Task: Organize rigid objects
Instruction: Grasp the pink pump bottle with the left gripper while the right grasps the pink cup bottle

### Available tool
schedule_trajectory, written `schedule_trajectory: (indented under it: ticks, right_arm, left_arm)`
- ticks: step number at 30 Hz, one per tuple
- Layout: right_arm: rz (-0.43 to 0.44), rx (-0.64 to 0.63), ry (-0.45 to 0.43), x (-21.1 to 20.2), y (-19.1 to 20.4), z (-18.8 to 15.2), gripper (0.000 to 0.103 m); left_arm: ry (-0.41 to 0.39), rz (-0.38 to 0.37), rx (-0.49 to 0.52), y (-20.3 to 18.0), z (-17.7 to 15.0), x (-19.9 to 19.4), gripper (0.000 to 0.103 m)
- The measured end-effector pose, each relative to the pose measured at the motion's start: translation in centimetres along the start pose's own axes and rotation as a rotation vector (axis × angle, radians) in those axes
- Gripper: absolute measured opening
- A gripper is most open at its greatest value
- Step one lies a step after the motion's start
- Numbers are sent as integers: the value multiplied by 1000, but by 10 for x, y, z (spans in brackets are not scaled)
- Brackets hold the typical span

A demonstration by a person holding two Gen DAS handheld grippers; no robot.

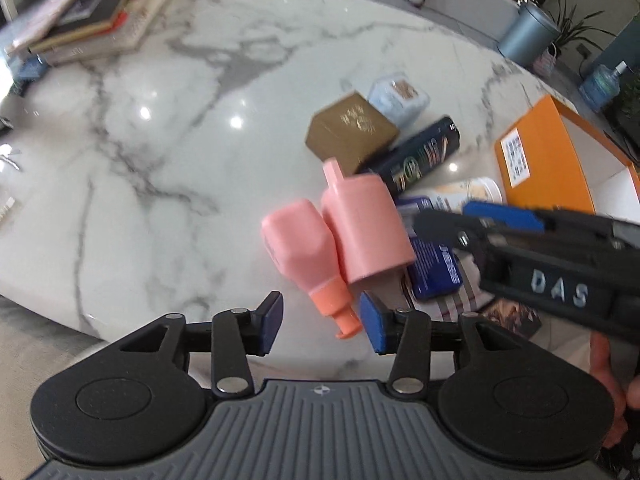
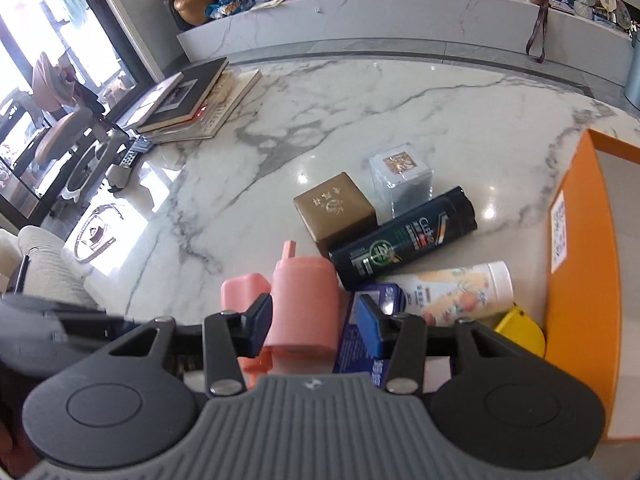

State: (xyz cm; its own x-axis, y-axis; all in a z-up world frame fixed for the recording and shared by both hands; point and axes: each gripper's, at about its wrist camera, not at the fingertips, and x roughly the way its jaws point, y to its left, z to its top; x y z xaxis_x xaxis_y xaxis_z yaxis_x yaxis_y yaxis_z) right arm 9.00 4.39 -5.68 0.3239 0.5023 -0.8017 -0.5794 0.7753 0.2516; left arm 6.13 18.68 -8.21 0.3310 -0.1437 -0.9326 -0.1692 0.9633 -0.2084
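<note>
Both jaws of the left gripper [image 1: 322, 322] are standing open in the left wrist view, with nothing between them. Just ahead of its fingertips the pink bottle [image 1: 306, 258] is lying on its side on the marble table [image 1: 160, 140], its orange spout pointing into the gap. The pink cap-shaped piece [image 1: 366, 226] is lying against it. I think the loose things are sitting together near the table's right edge, beside the orange box [image 1: 540, 160], because the box is probably where they must go. The right gripper [image 1: 448, 220] is reaching in from the right, above the blue packet [image 1: 434, 268].

Going to the right wrist view, the right gripper [image 2: 316, 320] is also standing open, and the pink cap-shaped piece [image 2: 306, 304] is lying between its pads, apparently not yet squeezed. The dark shampoo bottle [image 2: 404, 240], the brown box [image 2: 334, 210] and the white tube [image 2: 460, 292] are lying further ahead. The orange box [image 2: 580, 260] is just beside them, at the right.
</note>
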Motion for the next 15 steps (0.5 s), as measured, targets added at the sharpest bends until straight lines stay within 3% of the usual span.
schedule_trajectory:
  ticks: [2, 12, 13, 15]
  right_arm:
    - [1, -3, 12, 4, 1, 2, 48]
    - [-38, -4, 26, 17, -3, 5, 49]
    - [-36, 0, 31, 19, -4, 6, 49]
    - [-30, 6, 38, 25, -4, 5, 49]
  left_arm:
    - [33, -15, -4, -3, -3, 10, 55]
    - [97, 58, 82, -21, -2, 43, 59]
    - [97, 56, 94, -23, -2, 45, 45]
    - [151, -2, 81, -22, -1, 55, 33]
